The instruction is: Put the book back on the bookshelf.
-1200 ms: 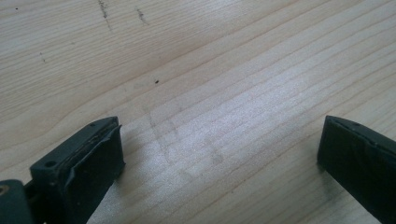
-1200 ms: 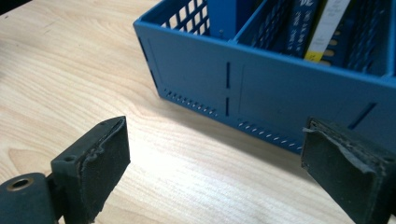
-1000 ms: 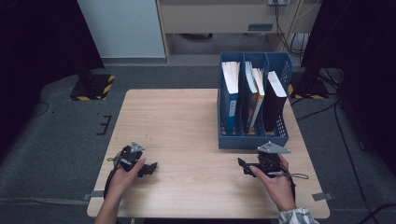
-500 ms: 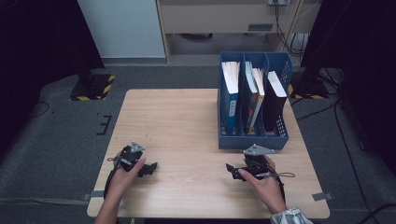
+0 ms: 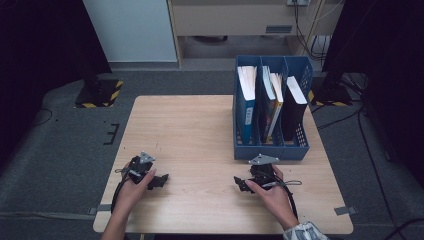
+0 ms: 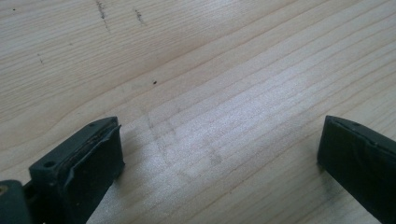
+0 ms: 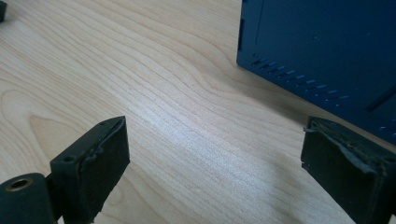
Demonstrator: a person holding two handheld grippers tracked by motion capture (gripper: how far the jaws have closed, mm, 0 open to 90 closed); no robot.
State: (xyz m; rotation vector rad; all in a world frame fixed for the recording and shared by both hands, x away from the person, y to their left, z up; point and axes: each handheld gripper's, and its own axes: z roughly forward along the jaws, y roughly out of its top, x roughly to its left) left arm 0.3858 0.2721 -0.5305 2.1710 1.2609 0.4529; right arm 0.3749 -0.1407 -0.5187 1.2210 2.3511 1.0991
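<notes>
Left gripper: jaws wide, empty, on worktop.
Right gripper: jaws wide, empty, near blue file rack.

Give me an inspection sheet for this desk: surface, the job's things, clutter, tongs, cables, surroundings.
Surface: pale wooden table, a few dark scuffs near the left tongs.
Job's things: blue file rack at the right rear, three compartments, books standing upright in them.
Clutter: nothing seen.
Tongs: left tongs open, low over bare wood at the front left; right tongs open, in front of the rack, holding nothing.
Cables: one trails from each pair of tongs along the forearm; more hang behind the table at the rear right.
Surroundings: grey floor, dark curtains both sides, hazard-striped base at rear left.
</notes>
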